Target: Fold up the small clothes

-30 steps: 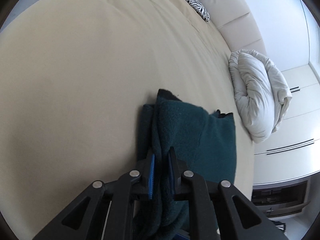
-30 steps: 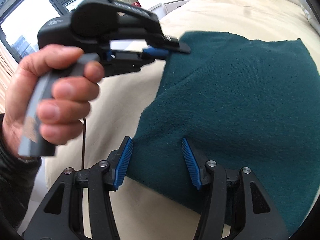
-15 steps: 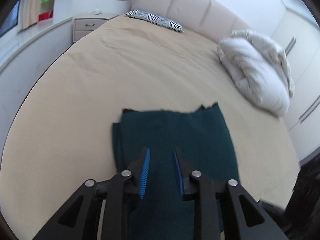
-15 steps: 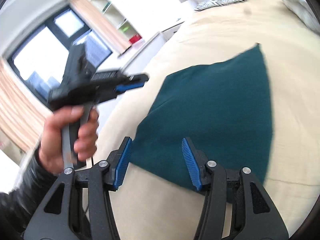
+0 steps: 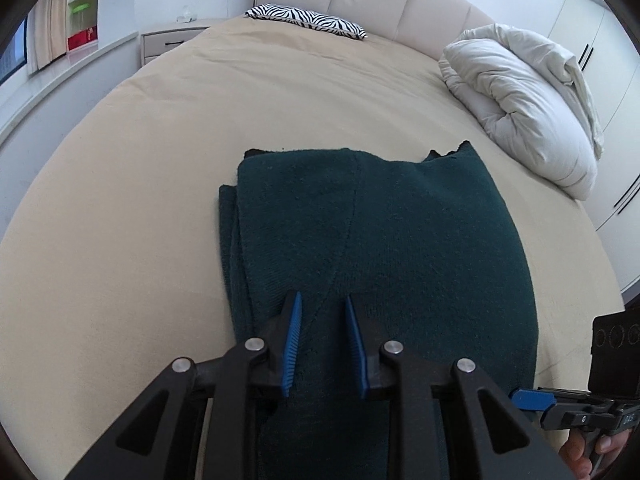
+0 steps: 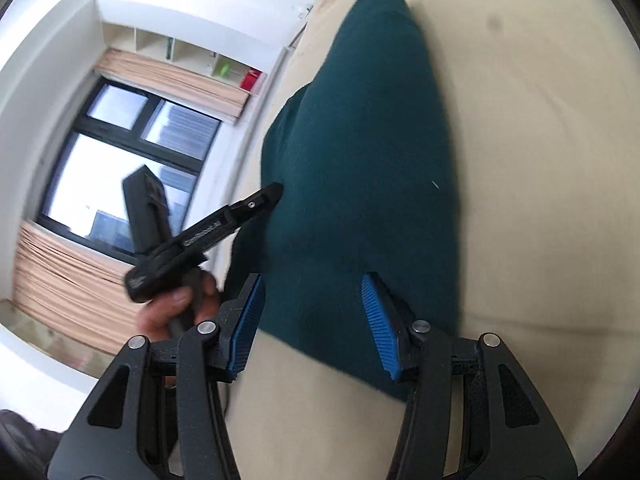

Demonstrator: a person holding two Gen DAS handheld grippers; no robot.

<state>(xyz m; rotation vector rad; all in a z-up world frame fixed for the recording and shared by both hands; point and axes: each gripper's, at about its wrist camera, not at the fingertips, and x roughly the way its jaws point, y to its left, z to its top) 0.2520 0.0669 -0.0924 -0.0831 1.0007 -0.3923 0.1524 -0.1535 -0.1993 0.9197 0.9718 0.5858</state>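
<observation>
Fingers [image 5: 294,340] of the left gripper [image 5: 322,344] parted only a little, with nothing grasped, hovering over the near end of the dark green sweater [image 5: 380,240]. Fingers [image 6: 250,320] of the right gripper [image 6: 316,322] spread wide, also released, straddling the near edge of the same sweater [image 6: 360,160].

Sweater lying flat on the beige bed [image 5: 140,160], already folded into a long strip, with a doubled layer along the left side. Long axis running away from the left gripper, toward the zebra pillow [image 5: 306,20] at the headboard. White duvet [image 5: 520,96] bundled well to the right of the sweater.

Near end directly under both grippers, far end well beyond. Probably next: grasp the near end and carry it along the axis onto the far end. Left gripper more centered on the strip; right gripper at the right corner.
</observation>
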